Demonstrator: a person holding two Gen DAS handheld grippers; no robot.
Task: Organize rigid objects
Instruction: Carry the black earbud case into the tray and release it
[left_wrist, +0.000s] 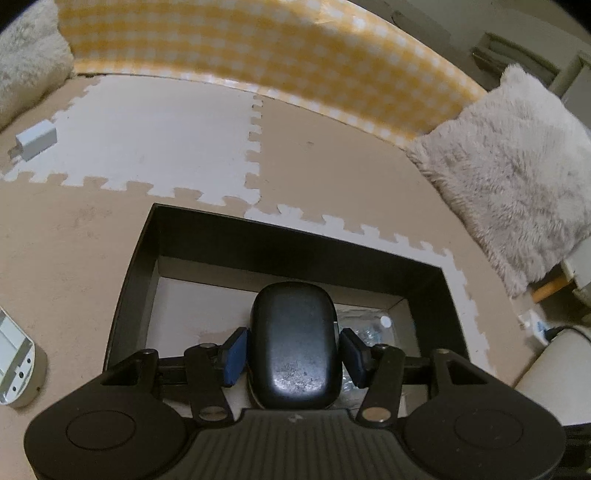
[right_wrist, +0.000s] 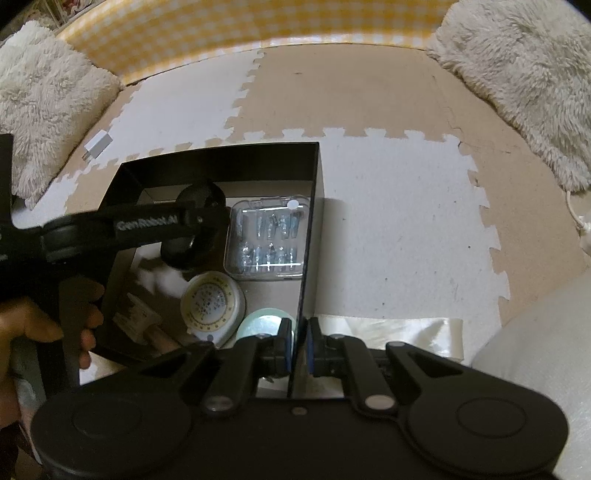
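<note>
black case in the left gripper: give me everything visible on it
The black case is a rounded, pebble-shaped shell, glossy hard plastic by its look, scuffed on top. The left gripper holds it by its sides, blue fingers pressing on it, over the open black box, above a clear plastic case.

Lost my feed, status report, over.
Left claw shut on black case, over box. Right claw pinching box wall. Clear blister pack beside drop spot.

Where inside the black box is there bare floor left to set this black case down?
Bare floor lies along the black box's far-left side, behind the black case held by the left gripper. Crowded: clear plastic case against the right wall, round dial and mint disc nearer.
</note>
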